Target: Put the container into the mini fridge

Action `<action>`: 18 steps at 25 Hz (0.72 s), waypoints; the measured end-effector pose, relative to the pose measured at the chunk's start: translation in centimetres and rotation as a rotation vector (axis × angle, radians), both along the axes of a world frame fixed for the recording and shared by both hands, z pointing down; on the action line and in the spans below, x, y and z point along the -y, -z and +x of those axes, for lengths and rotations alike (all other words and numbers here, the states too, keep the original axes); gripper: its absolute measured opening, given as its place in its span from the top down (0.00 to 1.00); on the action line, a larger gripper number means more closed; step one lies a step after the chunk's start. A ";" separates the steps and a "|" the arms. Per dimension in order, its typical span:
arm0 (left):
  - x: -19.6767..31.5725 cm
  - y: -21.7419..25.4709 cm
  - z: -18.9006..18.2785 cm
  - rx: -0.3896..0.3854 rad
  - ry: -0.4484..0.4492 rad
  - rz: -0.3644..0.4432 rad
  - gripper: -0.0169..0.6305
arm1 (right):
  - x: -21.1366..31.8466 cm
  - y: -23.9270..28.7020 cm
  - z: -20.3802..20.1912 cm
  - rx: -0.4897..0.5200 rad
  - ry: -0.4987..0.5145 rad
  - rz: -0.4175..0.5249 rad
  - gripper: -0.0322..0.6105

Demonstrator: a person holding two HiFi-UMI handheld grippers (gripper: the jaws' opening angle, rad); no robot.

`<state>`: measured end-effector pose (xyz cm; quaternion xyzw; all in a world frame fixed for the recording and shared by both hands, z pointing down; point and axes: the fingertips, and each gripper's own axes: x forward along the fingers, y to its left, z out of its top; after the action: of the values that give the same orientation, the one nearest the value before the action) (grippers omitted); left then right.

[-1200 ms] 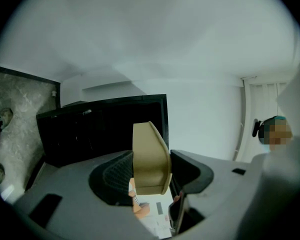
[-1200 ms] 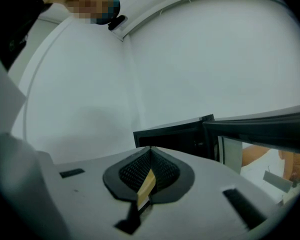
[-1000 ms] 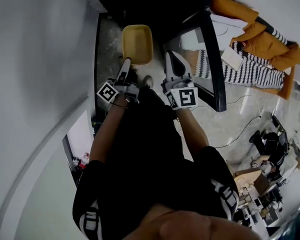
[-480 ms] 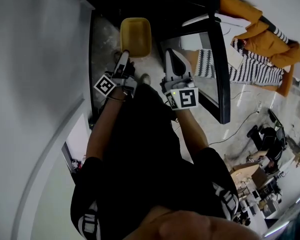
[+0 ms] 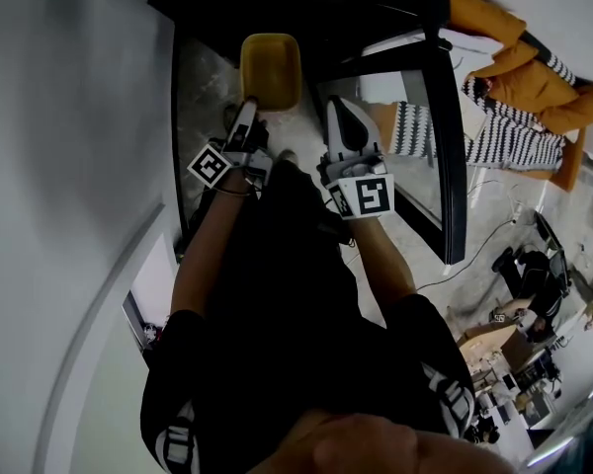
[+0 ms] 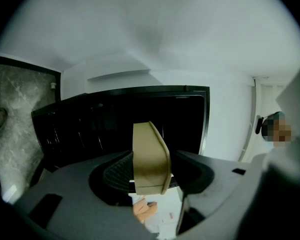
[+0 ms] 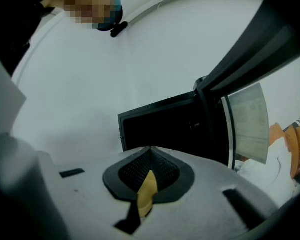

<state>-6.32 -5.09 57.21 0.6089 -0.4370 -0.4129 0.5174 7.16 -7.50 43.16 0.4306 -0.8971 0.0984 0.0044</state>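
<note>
Container (image 5: 270, 69) carried nearer mini fridge (image 5: 306, 8), clamped in left hand-held gripper (image 5: 248, 116)

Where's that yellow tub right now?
In the head view the yellow plastic container is top centre, gripped at its near edge by the left tongs, just before the open black mini fridge.

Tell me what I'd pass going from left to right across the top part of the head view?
white wall → yellow container → right gripper → fridge door → orange jacket
</note>
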 end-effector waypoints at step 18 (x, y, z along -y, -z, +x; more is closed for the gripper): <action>4.1 -7.2 -0.5 -0.032 0.006 -0.006 0.63 | 1.2 -3.4 -0.8 0.000 0.005 0.018 0.95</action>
<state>-6.79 -9.16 64.39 0.5995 -0.4318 -0.4228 0.5248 6.35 -8.69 46.53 0.4284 -0.8991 0.0902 0.0009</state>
